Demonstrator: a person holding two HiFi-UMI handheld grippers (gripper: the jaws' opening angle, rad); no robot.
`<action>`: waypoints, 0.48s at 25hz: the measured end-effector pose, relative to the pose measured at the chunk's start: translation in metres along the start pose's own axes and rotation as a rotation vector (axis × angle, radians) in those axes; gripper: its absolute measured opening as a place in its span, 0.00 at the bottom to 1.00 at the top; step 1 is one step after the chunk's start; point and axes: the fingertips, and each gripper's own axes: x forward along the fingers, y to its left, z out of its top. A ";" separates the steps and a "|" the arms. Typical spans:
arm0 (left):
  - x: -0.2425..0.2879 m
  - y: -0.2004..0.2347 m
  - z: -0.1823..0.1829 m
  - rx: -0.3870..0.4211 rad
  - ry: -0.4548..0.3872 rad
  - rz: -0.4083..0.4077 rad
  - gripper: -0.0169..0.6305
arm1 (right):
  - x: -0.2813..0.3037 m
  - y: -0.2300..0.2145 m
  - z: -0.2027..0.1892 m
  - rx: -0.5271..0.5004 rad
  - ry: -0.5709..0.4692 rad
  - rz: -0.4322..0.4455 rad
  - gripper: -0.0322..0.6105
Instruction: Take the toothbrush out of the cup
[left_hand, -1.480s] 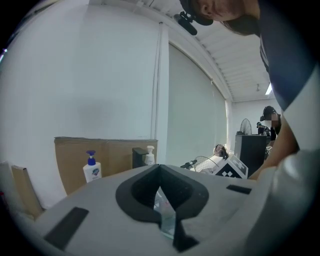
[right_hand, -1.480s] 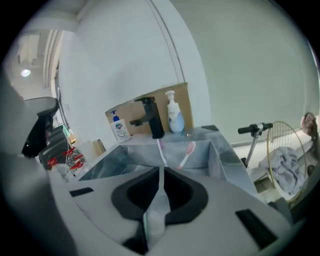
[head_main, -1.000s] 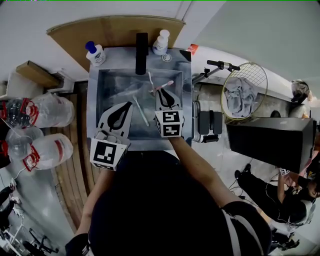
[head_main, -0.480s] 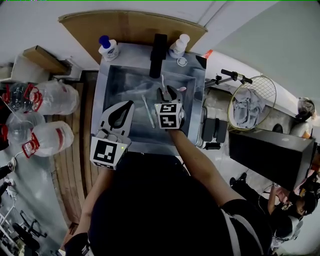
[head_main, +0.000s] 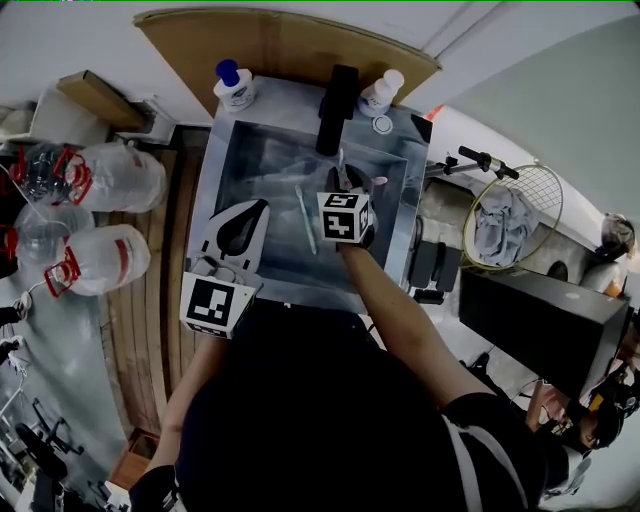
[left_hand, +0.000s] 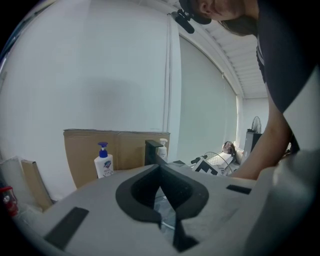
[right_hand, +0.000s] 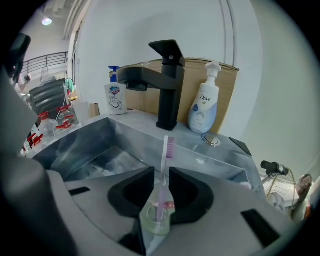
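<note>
A pink-bristled toothbrush (right_hand: 165, 165) stands upright in a clear cup (right_hand: 156, 220) in the steel sink (right_hand: 90, 142). My right gripper (right_hand: 161, 175) has its jaws on either side of the handle just above the cup. They are closing, with a thin gap still on each side. In the head view the right gripper (head_main: 347, 180) reaches over the back right of the sink (head_main: 228, 190), and the cup is hidden under it. My left gripper (head_main: 262, 205) hovers over the sink's front left, shut and empty (left_hand: 160, 167).
A black faucet (right_hand: 167, 85) rises behind the sink, between a blue-pump soap bottle (right_hand: 116, 95) and a white Dove bottle (right_hand: 205, 107). A second, white toothbrush (head_main: 305, 218) lies on the sink floor. Water jugs (head_main: 100, 180) stand on the left.
My right gripper has moved toward the back of the sink, and the pink toothbrush now stands between its jaws. The left gripper has stayed in place.
</note>
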 end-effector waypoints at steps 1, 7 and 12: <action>-0.001 0.000 -0.002 0.001 0.009 0.001 0.06 | 0.001 0.000 -0.001 -0.004 0.004 -0.003 0.20; -0.002 -0.001 -0.005 0.007 0.018 0.003 0.06 | 0.008 -0.004 -0.005 -0.018 0.016 -0.024 0.15; -0.006 -0.002 -0.009 0.013 0.039 0.002 0.06 | 0.004 -0.006 0.000 -0.028 -0.008 -0.028 0.12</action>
